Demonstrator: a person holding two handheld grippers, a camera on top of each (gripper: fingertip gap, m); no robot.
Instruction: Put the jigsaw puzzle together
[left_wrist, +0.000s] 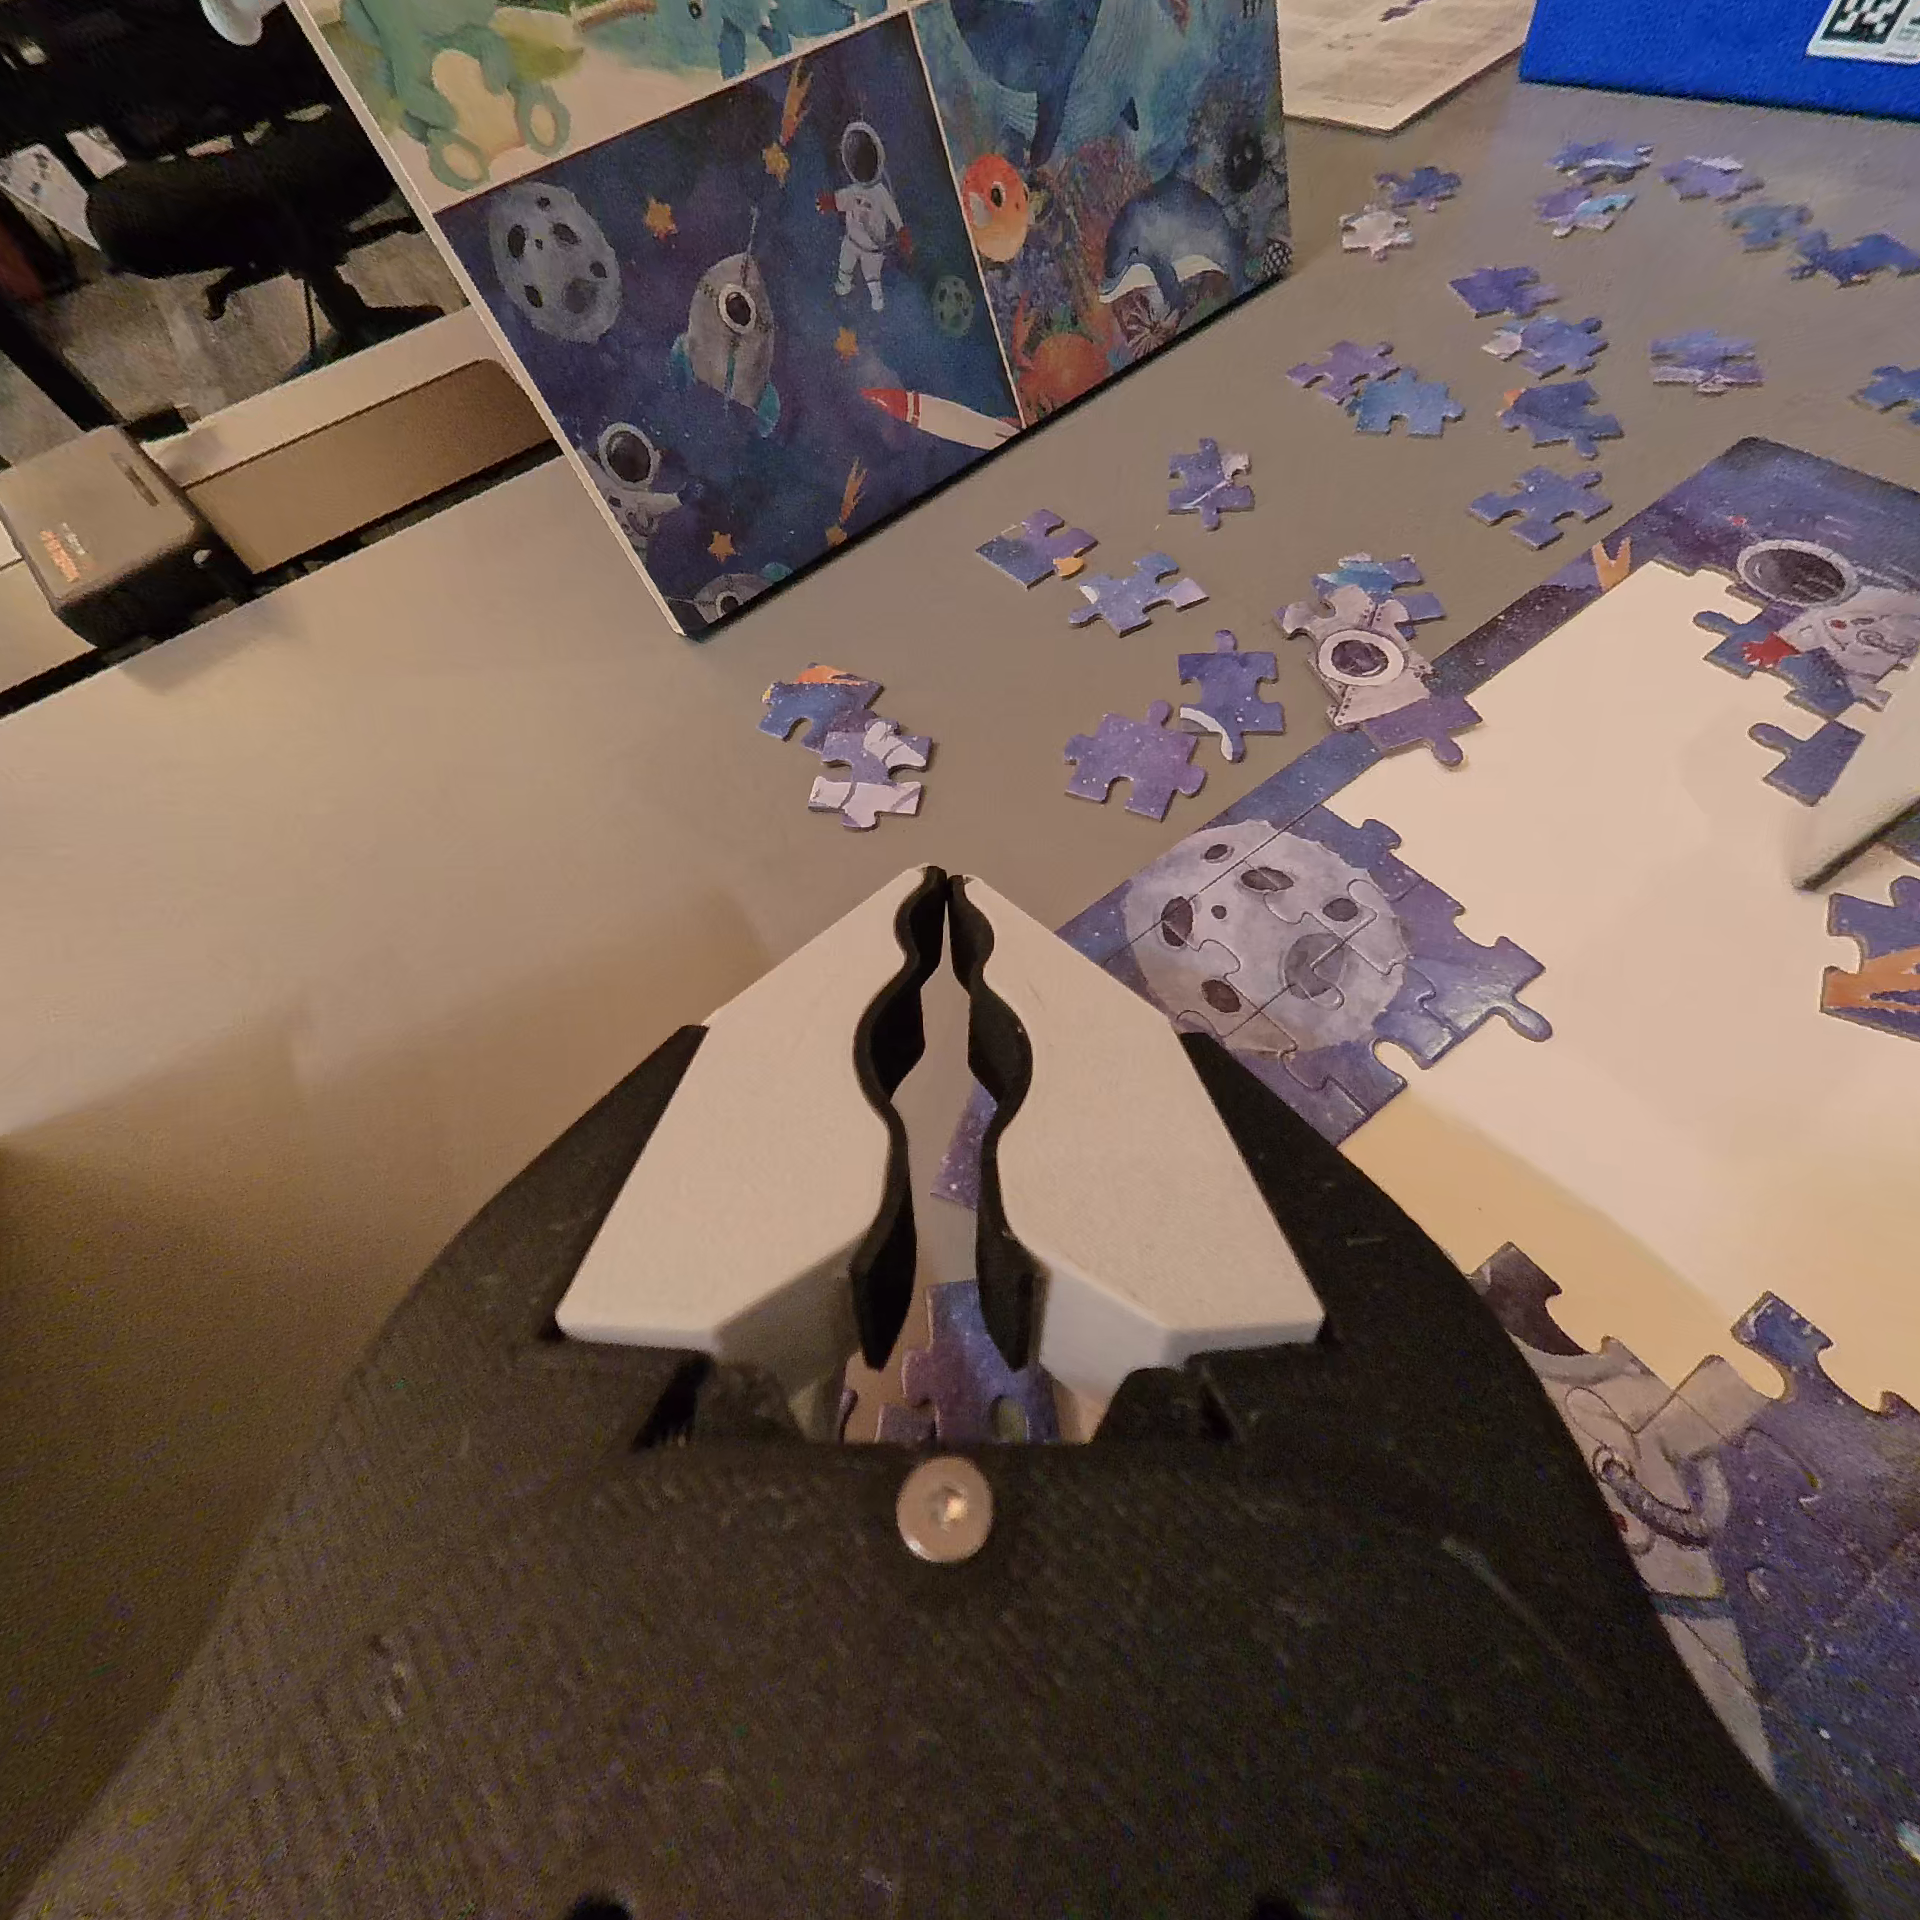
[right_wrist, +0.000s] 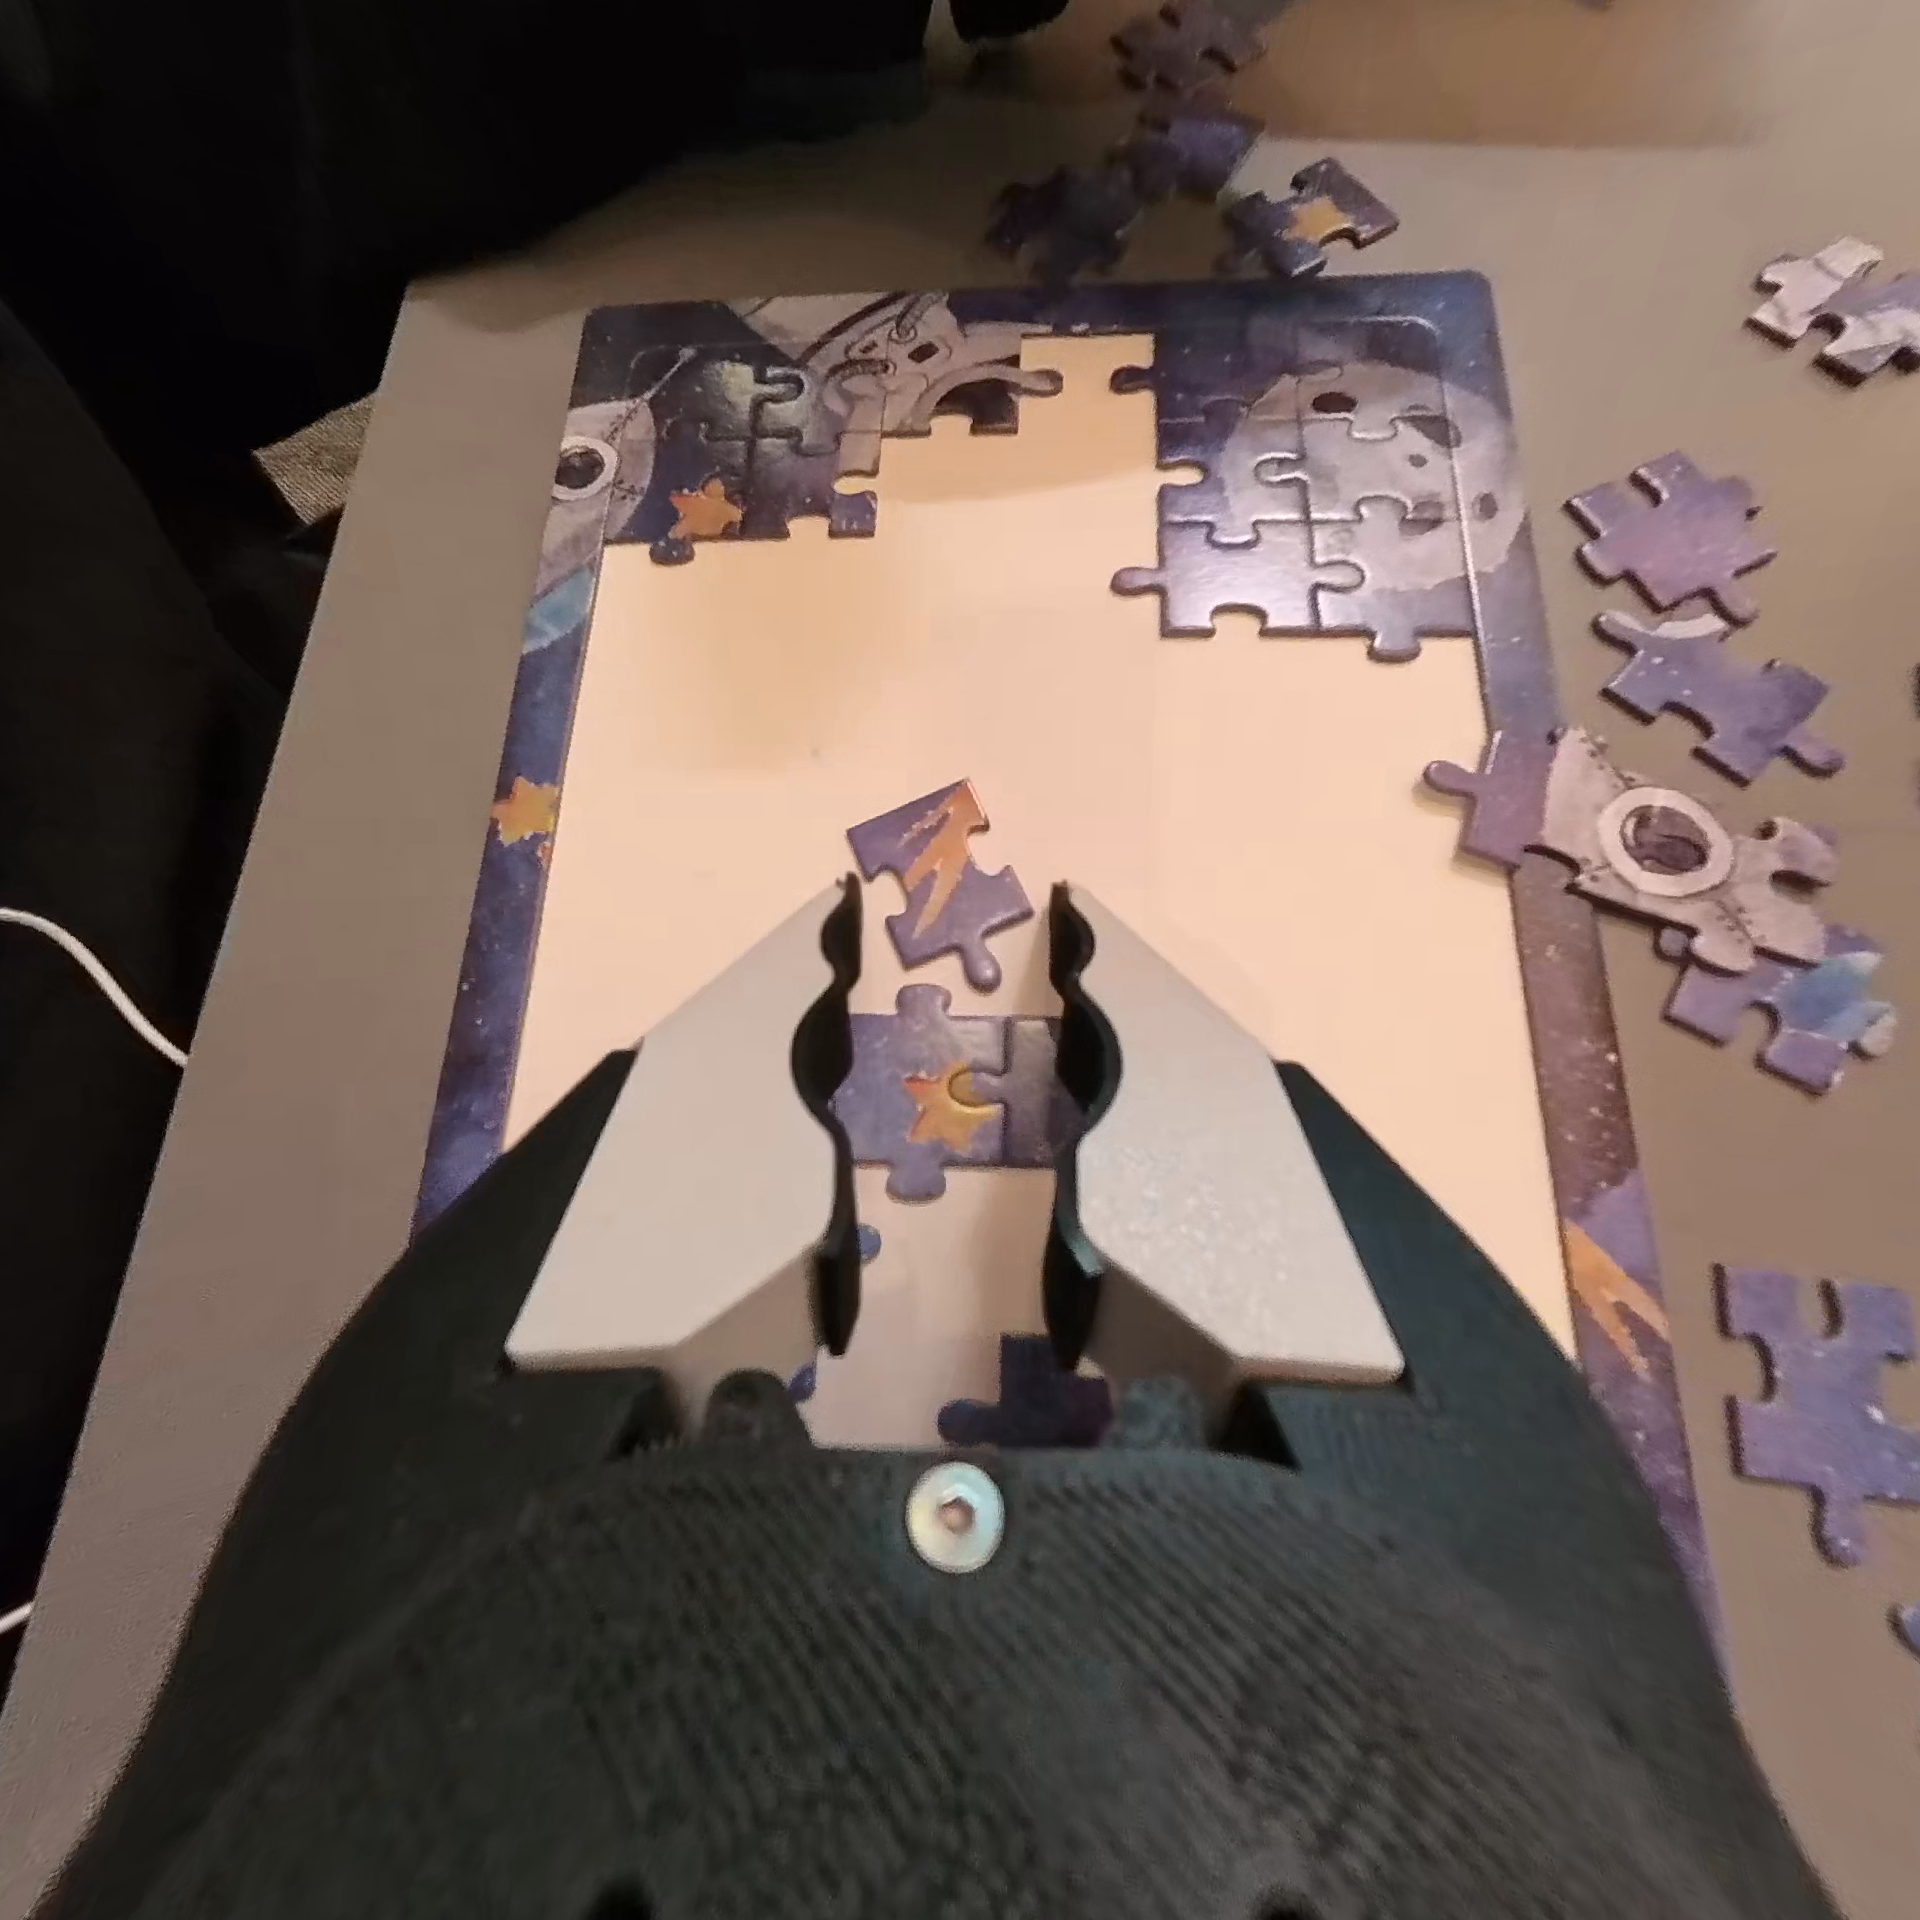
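The right tool (right_wrist: 951, 904) hangs open over the cream bed of a puzzle tray (right_wrist: 1548, 997). A loose piece (right_wrist: 940, 883) with an orange streak lies flat and skewed on the bed, between the two fingertips; neither pad presses on it, and a gap shows on each side. Just nearer the camera, between the fingers, sit two joined pieces (right_wrist: 951, 1091) bearing an orange star. At the tray's far end a moon block (right_wrist: 1320, 499) fills one corner and a grey spacecraft block (right_wrist: 790, 436) the other.

The left tool (left_wrist: 948, 883) is closed, its black pads meeting at the tips with nothing between them. It hovers over the bare counter (left_wrist: 416, 831) just beside the tray's moon corner (left_wrist: 1278, 935). The closest loose pieces are an overlapping pair (left_wrist: 847, 743) a little ahead of the tips.

The counter is grey and matte. Many blue and purple pieces (left_wrist: 1538, 343) lie scattered across it beyond the tray, some overlapping its border. A puzzle box (left_wrist: 790, 312) with space and sea pictures stands tilted at the far side, with a blue box (left_wrist: 1714, 62) and a paper sheet (left_wrist: 1382, 62) farther back. Beyond the counter's edge the room is dark, with a black chair base (left_wrist: 239, 239).
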